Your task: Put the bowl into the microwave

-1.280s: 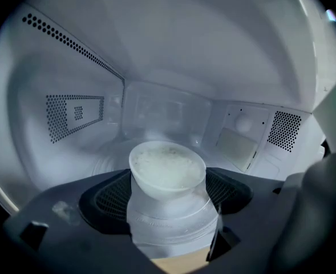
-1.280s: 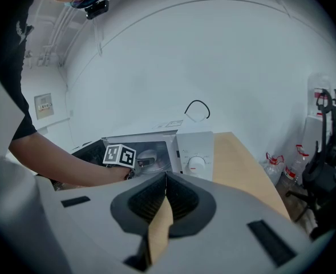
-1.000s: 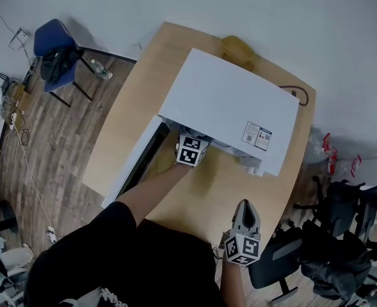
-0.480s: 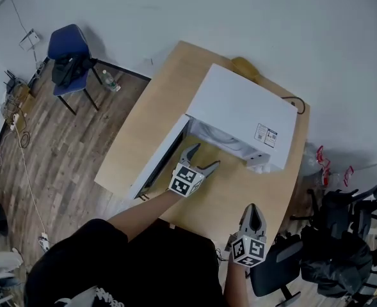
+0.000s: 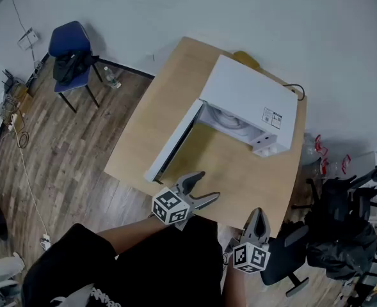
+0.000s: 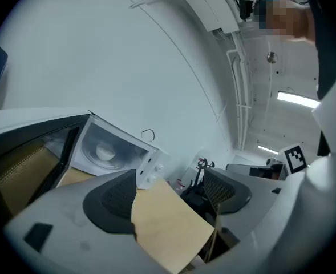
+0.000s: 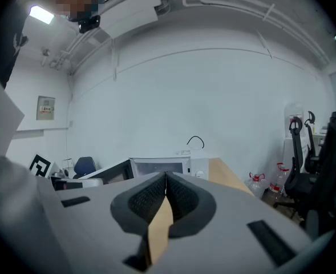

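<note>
Microwave door point(image 5: 173, 142) stands open at left, over the table point(image 5: 169, 94). My left gripper point(image 5: 205, 186) is off the table's near edge, jaws apart, nothing between. Bowl point(image 5: 230, 121) sits inside the microwave point(image 5: 255, 98). My right gripper point(image 5: 258, 213): jaws pressed together, empty.

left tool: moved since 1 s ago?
Yes. The left tool was at the mouth of the microwave; it has pulled back toward the person and now sits open at the near edge of the table.
</note>
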Demonstrator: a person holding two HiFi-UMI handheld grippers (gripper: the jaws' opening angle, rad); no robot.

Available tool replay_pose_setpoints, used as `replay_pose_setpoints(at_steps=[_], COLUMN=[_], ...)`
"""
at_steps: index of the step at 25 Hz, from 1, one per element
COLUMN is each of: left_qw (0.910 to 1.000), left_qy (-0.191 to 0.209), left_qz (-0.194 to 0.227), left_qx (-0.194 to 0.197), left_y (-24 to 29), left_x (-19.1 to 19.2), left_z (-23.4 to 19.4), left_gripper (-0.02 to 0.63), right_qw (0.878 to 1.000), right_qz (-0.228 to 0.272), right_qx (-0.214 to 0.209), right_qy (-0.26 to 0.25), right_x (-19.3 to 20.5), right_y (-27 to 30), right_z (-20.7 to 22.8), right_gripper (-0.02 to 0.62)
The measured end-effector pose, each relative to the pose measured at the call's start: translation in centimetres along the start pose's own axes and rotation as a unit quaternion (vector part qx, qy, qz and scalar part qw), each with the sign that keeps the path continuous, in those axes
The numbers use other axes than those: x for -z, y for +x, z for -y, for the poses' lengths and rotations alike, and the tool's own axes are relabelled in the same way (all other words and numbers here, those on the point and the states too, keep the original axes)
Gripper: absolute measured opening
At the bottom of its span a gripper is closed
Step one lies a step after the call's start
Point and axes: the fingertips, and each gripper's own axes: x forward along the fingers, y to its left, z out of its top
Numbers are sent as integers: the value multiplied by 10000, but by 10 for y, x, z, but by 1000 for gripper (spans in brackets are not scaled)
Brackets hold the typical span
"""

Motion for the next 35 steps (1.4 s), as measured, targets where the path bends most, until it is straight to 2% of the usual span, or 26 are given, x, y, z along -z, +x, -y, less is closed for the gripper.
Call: replay_pose_setpoints(at_steps=[3, 6, 8, 12, 14, 17, 19, 22, 25, 28, 32, 35], left_qw=[9996, 9983, 9976, 9955, 9949, 9938, 9939, 9948, 9941, 9904, 9829, 9802], left_qy=[83, -20, 65, 482, 534, 404, 264, 338, 540, 886, 1190, 1302], left_qz=[32, 374, 551, 752, 829, 1038, 1061, 853, 699, 523, 583, 575], left_qx=[265, 447, 424, 313, 198, 39, -136, -450, -623, -922, -1279, -1378], left_y=[-20, -34, -43, -62, -74, -95, -109, -125, -142, -169, -196, -202], left_x=[0, -13, -22, -30, -27, -13, 4, 35, 66, 91, 105, 109], left_z=[35, 62, 77, 114, 133, 167, 188, 217, 251, 275, 297, 308], left_gripper=[376, 376, 374, 365, 336, 148, 109, 34, 23, 21, 21, 21], right_qw=[9999, 9996, 9992, 9979, 9968, 9940, 9915, 9909, 9910, 9888, 9883, 9892], right_qz=[-126, -53, 3, 64, 120, 280, 386, 271, 181, 313, 298, 283], right_qx=[-63, -264, -394, -639, -777, -1044, -1241, -1312, -1314, -1448, -1456, -1371], right_qy=[-95, -87, -111, -119, -160, -162, -116, -129, -186, -187, -351, -433], right_x=[1, 1, 3, 8, 9, 13, 20, 42, 60, 69, 74, 77], right_y=[-19, -33, -41, -61, -80, -120, -150, -189, -225, -260, -295, -310], right_z=[-10, -20, -24, -33, -37, -38, -39, -33, -25, -31, -35, -32], right_gripper=[61, 61, 61, 61, 61, 61, 61, 61, 61, 61, 61, 61])
